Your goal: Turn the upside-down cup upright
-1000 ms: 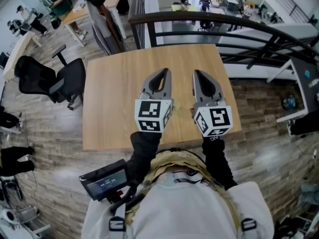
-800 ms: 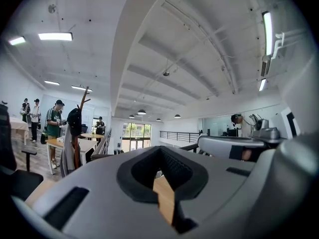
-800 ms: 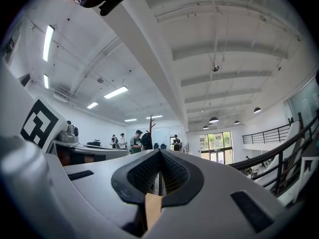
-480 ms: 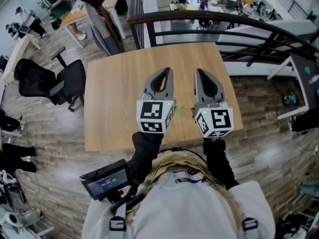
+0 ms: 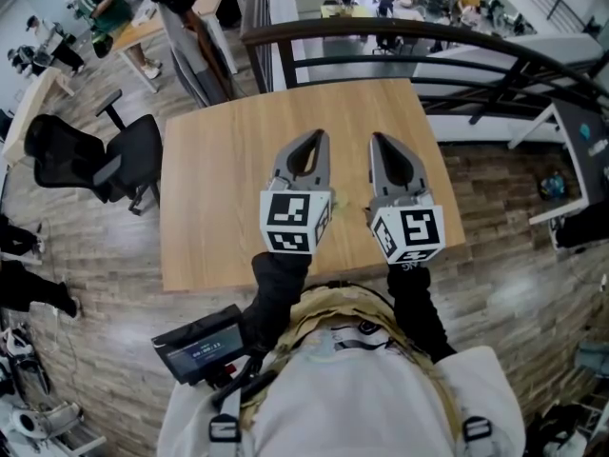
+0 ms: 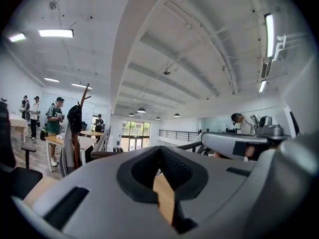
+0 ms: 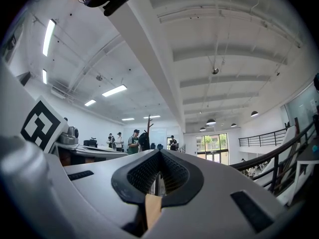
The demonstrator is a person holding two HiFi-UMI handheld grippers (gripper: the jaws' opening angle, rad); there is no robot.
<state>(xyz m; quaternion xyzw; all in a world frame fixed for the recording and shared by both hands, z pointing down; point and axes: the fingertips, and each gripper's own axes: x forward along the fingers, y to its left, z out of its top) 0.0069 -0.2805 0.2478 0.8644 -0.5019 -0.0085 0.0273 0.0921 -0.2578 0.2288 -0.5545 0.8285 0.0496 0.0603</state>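
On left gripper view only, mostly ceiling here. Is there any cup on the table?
Observer: None visible. The head view shows the wooden table, and no cup on the part that shows.
Operator: Other hand's jaws?
Observer: The right gripper has its jaws together with nothing between them.
Operator: Where does it sit?
Observer: Beside the left gripper, not touching it, both above the table and pointing away from the person.

Head camera looks steeply down on the wooden table (image 5: 219,208), the left gripper (image 5: 310,134) and the right gripper (image 5: 377,136). Each gripper camera sits close behind its own jaws, facing level across the hall. Both catch the coat stand (image 6: 76,151).
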